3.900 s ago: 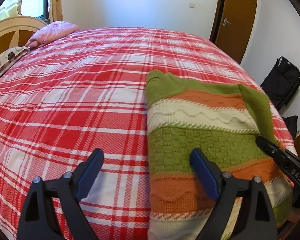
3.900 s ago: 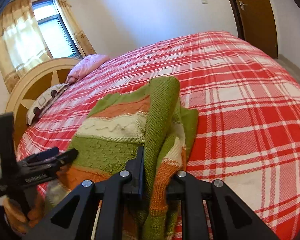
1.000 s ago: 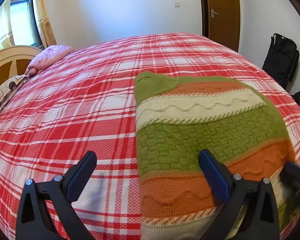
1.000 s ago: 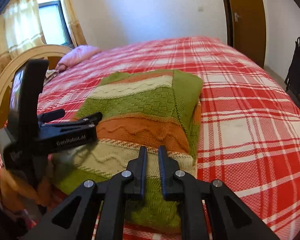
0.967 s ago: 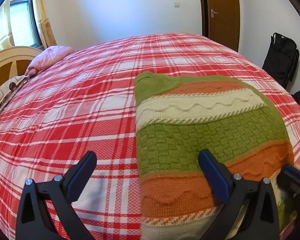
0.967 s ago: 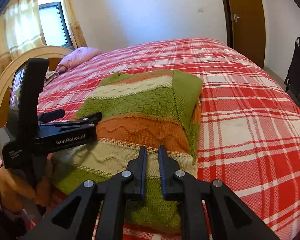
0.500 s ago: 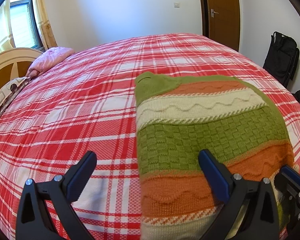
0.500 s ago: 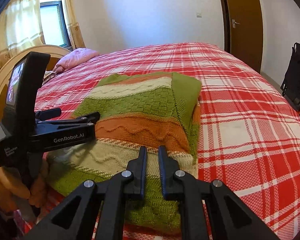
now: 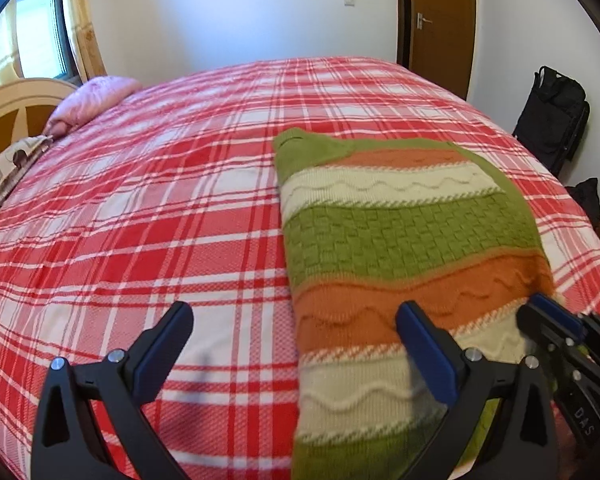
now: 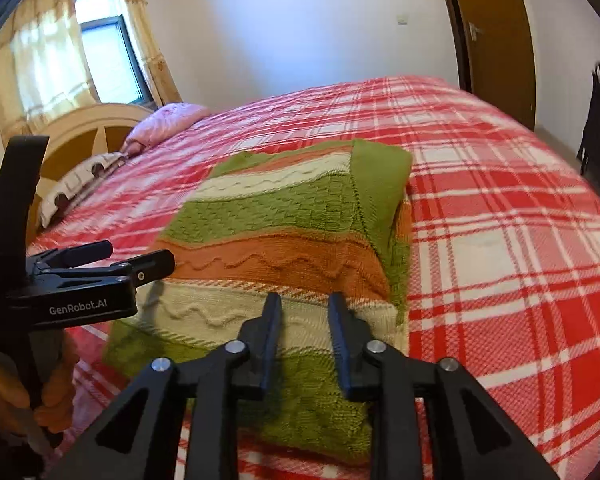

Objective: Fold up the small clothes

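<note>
- The striped sweater [image 9: 404, 248] lies folded on the red plaid bedspread [image 9: 160, 216], toward the bed's near right side, in green, orange and cream bands; a green sleeve panel [image 10: 380, 184] is folded over its right edge.
- Far left, a pink pillow [image 9: 94, 98] rests by the cream headboard [image 9: 16, 100].
- The left gripper [image 9: 294, 344] hangs released above the bed, jaws wide, one finger over bare plaid and the other over the sweater's left part, holding nothing.
- The right gripper [image 10: 305, 320] is over the sweater's near edge, its jaws opening; knit shows in the gap, but the pads do not press it.
- A brown door [image 9: 436, 16] and a black bag [image 9: 552, 116] are at the right.
</note>
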Tool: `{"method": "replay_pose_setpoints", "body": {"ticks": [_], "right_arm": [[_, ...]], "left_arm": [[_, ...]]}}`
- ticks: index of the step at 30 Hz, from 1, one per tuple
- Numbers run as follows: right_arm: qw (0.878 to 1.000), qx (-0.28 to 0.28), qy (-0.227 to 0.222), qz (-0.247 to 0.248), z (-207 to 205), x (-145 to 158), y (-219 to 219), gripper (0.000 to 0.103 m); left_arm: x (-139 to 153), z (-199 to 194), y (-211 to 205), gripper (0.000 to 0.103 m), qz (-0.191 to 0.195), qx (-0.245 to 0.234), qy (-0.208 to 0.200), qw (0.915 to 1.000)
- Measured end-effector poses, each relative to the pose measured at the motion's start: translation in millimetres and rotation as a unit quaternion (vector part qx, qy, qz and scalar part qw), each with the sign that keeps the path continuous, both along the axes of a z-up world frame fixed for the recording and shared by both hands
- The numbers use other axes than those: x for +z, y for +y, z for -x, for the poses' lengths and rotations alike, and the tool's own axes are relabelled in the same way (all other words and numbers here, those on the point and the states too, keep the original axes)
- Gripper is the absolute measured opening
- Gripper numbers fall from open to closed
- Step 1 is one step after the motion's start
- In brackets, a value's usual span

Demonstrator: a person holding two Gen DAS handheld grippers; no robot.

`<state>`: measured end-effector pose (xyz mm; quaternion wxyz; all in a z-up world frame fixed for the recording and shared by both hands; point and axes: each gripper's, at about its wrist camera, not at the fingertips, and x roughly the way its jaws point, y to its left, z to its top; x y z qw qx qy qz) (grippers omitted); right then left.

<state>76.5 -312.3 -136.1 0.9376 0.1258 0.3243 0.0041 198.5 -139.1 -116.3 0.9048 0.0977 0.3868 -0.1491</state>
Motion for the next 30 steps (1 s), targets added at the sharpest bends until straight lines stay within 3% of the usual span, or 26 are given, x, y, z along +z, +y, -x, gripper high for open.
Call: {"method": "replay_pose_setpoints", "body": {"ticks": [4, 6, 8, 13, 17, 24, 30], "right_arm": [[0.998, -0.026, -0.029, -0.047, 15.0, 15.7, -7.4, 0.029], [0.995, -0.051, -0.044, -0.07, 22.3, 21.4, -15.9, 0.053], [0.993, -0.073, -0.043, -0.078, 25.7, 22.5, -23.8, 0.059], [0.993, -0.084, -0.009, -0.084, 28.0, 11.8, -36.8, 0.059], [0.992, -0.08, 0.008, -0.095, 25.9, 5.1, -43.7, 0.059], [0.994, -0.067, -0.002, -0.086, -0.1, 18.3, -49.3, 0.059], [0.993, -0.069, 0.02, -0.097, -33.6, 11.3, -58.1, 0.059]], "left_arm": [[13.3, 4.2, -3.2, 0.103, -0.023, -0.004, -0.025, 0.9994], [18.3, 4.0, -3.0, 0.103, -0.021, -0.009, -0.031, 0.9992], [18.9, -2.1, -0.8, 0.103, -0.01, -0.02, -0.016, 0.9996], [-0.4, -17.8, 10.5, 0.103, 0.005, -0.02, 0.027, 0.9994], [-11.0, -18.5, 24.7, 0.103, 0.057, -0.025, 0.05, 0.9968], [4.0, -27.7, 23.1, 0.103, 0.086, -0.047, 0.062, 0.9933], [-5.0, -60.1, 7.4, 0.103, 0.118, -0.052, 0.129, 0.9833]]}}
